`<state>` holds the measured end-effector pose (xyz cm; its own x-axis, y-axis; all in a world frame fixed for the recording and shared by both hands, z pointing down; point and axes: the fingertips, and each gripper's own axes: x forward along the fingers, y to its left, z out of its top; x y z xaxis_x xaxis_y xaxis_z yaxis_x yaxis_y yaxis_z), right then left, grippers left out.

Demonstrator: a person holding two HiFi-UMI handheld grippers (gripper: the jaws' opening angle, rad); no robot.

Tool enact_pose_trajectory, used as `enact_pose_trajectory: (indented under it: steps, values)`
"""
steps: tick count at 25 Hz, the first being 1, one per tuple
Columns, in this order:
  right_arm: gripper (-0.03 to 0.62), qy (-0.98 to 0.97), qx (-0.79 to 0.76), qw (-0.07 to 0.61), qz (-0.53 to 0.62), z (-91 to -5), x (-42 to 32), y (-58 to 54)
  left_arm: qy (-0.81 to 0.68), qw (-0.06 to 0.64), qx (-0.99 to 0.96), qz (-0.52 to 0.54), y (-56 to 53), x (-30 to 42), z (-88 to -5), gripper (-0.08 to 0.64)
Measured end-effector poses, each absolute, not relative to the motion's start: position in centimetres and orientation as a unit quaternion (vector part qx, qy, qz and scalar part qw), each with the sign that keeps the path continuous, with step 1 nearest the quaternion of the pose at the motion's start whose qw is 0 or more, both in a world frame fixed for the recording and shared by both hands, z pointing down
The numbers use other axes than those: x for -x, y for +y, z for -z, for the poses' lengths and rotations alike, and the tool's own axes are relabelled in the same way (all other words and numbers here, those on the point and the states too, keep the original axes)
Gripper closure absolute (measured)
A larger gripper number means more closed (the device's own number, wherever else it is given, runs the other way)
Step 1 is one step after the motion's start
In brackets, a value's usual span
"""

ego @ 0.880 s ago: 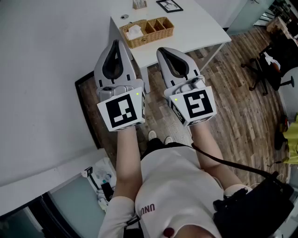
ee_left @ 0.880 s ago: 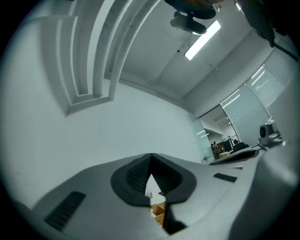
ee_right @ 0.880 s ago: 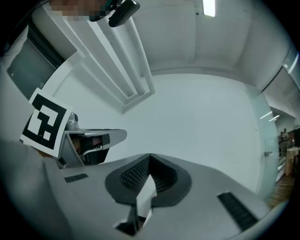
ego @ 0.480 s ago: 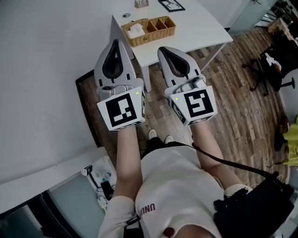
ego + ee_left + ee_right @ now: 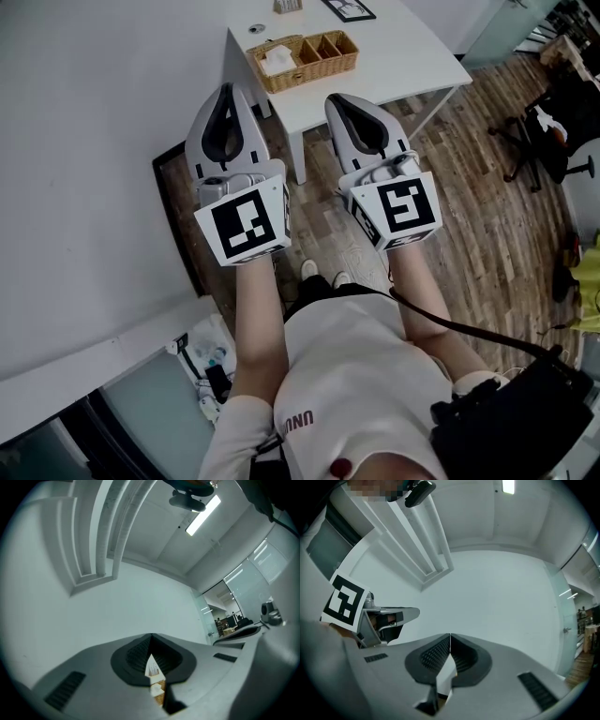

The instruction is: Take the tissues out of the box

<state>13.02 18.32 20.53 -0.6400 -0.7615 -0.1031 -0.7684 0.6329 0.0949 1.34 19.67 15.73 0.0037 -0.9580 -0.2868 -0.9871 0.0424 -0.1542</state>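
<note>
Wicker basket [image 5: 305,58] on the white worktop [image 5: 394,56] holds the tissues [image 5: 275,58] in its end compartment nearest the wall in the head view. It lies well ahead of the left gripper [image 5: 225,89] and right gripper [image 5: 343,99], and all sit slightly higher in the picture than a moment ago. In the left gripper view the jaws are clenched tip to tip on nothing, and in the right gripper view they are likewise clenched and empty.

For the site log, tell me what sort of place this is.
Most likely an office or meeting room: a white table carrying a wicker basket, a black swivel chair on the wood-plank floor, and plain white walls.
</note>
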Motion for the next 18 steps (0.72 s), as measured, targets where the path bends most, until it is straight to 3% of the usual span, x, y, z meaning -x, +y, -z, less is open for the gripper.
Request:
enact_pose_trajectory:
  steps: [18]
  values:
    - [0.572,0.886,0.461,0.035,-0.040,-21.2,-10.9,15.3,0.714,0.133,0.686,-0.047,18.2,4.4,-17.5,0.551]
